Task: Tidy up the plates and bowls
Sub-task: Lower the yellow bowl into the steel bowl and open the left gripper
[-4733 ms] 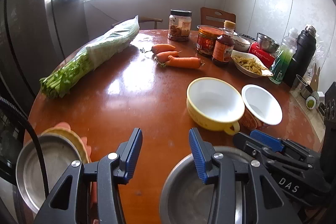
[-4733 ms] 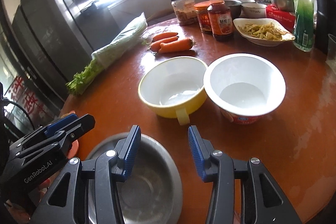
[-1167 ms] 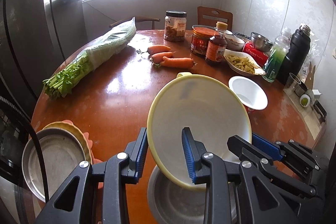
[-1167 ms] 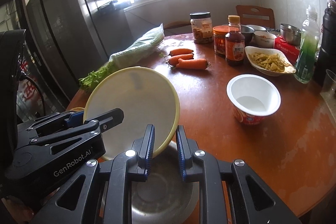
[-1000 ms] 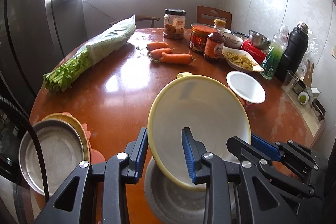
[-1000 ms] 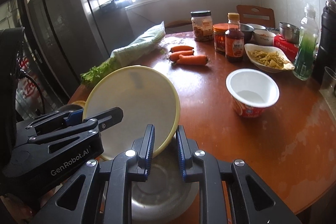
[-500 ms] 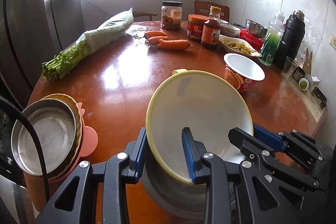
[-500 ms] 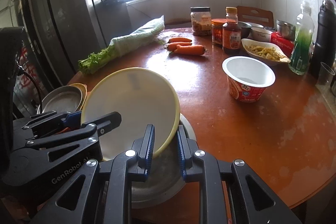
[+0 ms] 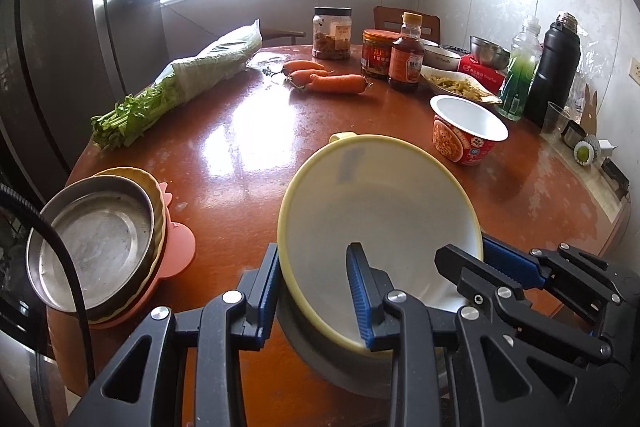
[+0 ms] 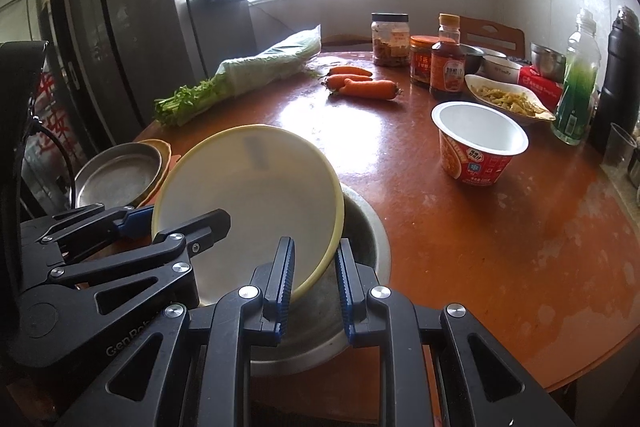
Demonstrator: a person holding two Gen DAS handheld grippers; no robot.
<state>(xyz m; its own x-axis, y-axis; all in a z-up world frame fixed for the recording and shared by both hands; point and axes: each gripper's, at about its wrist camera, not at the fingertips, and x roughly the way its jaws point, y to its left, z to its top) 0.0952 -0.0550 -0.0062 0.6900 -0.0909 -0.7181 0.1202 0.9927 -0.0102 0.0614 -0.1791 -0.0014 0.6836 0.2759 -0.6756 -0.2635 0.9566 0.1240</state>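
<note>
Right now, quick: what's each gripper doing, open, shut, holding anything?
Left gripper: jaws shut on the near rim of the yellow bowl.
Right gripper: jaws shut on the same bowl's opposite rim, over the steel bowl.

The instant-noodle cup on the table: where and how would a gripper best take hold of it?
On the rim of the instant-noodle cup, from above on the near side, one finger inside and one outside. It stands upright, open and apparently empty, its thin lip flares wider than the tapering body, and the bare table in front leaves the approach free.
</note>
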